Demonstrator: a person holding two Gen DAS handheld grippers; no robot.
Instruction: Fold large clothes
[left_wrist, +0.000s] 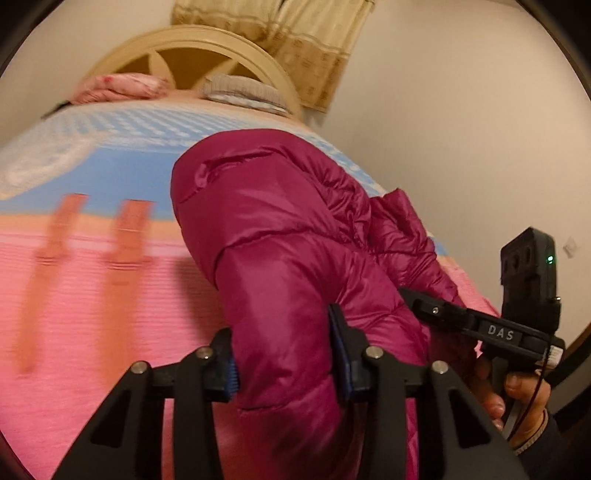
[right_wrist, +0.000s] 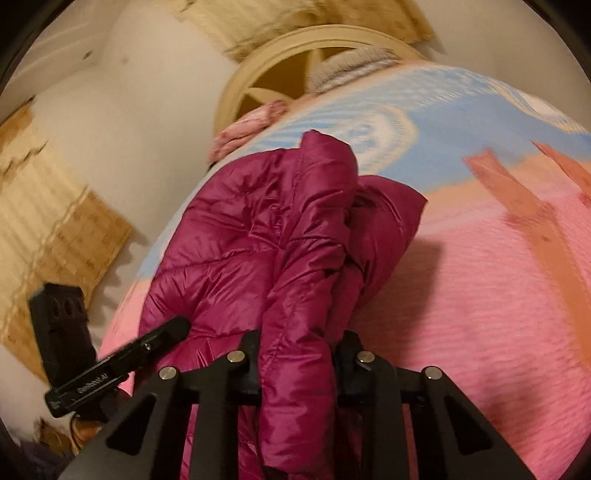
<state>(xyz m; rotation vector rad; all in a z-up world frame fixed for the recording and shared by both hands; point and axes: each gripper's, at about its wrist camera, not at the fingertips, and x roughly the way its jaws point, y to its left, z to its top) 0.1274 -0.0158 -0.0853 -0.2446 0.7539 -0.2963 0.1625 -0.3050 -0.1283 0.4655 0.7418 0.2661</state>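
A magenta puffer jacket (left_wrist: 280, 229) lies bunched on the bed, also seen in the right wrist view (right_wrist: 258, 221). My left gripper (left_wrist: 286, 362) is shut on a thick fold of the jacket at its near edge. My right gripper (right_wrist: 299, 365) is shut on another bunched fold of the same jacket. Each gripper shows in the other's view: the right gripper (left_wrist: 480, 325) beside the jacket's right side, the left gripper (right_wrist: 122, 354) at the jacket's left side. The jacket's lower part is hidden behind the fingers.
The bed has a pink and blue patterned cover (left_wrist: 92, 295) and a cream round headboard (left_wrist: 192, 48). A pink pillow (left_wrist: 118, 86) and a grey folded cloth (left_wrist: 240, 88) lie at the head. Beige curtains (left_wrist: 306, 40) hang behind. A white wall is close on the jacket's side.
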